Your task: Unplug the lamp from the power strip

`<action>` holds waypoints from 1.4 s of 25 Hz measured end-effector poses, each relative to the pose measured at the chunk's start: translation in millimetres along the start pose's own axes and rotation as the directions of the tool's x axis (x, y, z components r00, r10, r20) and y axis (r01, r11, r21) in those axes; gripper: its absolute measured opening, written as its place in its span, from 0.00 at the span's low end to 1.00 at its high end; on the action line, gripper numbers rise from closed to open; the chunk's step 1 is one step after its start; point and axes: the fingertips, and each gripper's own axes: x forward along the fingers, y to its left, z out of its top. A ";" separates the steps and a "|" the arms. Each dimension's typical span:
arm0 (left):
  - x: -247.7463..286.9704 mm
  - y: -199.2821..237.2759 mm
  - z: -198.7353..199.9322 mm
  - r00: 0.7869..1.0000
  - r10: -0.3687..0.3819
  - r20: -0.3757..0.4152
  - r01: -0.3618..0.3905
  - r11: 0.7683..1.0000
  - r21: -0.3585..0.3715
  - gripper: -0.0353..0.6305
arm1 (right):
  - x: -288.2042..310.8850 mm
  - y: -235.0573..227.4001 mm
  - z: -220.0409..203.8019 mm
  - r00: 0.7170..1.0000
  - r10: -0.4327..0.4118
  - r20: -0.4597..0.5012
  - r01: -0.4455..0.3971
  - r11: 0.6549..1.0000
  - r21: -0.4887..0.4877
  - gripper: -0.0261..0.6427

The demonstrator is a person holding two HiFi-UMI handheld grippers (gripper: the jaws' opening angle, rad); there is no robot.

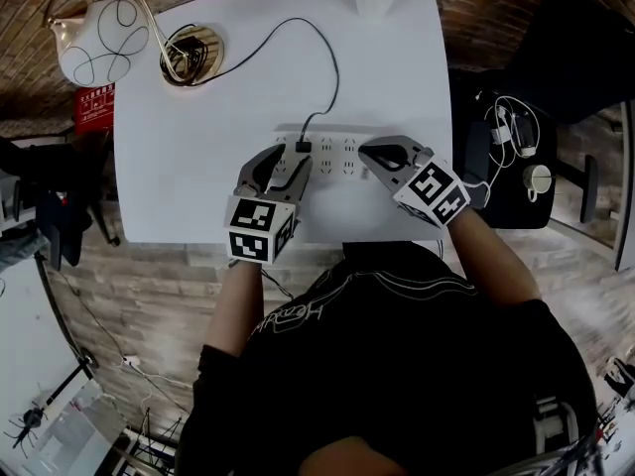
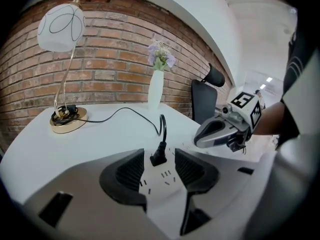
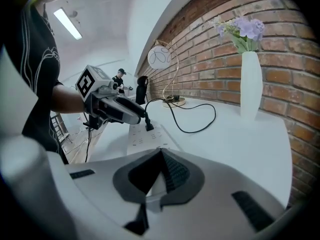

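At the far left of the white table (image 1: 189,177) stands the lamp with a white globe shade and curved gold stem (image 1: 99,38). Its thin black cord (image 1: 322,58) loops right and then comes near to the black plug (image 2: 158,157), which is seated in the left end of the long white power strip (image 1: 335,159). Our left gripper (image 1: 288,162) is released, with its jaws apart on either side of the plug and, as far as we can tell, neither pad touching it. To the right, our right gripper (image 1: 367,153) is clenched on nothing and sits over the strip's right part; we cannot tell whether it presses down. We judge this to be the approach to the grasp. Next the left jaws need to close squarely on the plug body, not the cord. Then comes a straight pull upward while the right gripper steadies the strip.
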 end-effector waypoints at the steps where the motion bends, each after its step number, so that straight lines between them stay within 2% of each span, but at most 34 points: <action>1: 2.5 0.0 0.0 1.000 0.009 -0.003 -0.009 1.000 0.006 0.34 | -0.3 -0.3 -0.4 1.000 0.000 0.001 0.000 1.000 -0.001 0.03; 9: 15.5 3.0 -3.5 0.997 0.073 -0.032 -0.071 0.997 0.042 0.33 | -1.2 -0.3 0.1 1.000 -0.003 0.013 0.003 1.000 -0.004 0.03; 12: 17.8 3.1 -3.3 0.993 0.110 -0.035 -0.107 0.992 0.071 0.26 | -1.4 -0.1 -0.3 1.000 -0.003 0.013 0.003 1.000 -0.005 0.03; 22: 23.8 0.1 -4.5 0.988 0.143 -0.058 -0.136 0.984 0.113 0.18 | 0.9 1.4 1.3 1.000 -0.020 0.020 0.020 1.000 -0.022 0.03; 35: 23.6 0.1 -3.9 0.991 0.121 -0.054 -0.119 0.992 0.034 0.17 | -0.8 0.9 0.3 0.999 -0.026 0.023 0.027 0.999 -0.025 0.03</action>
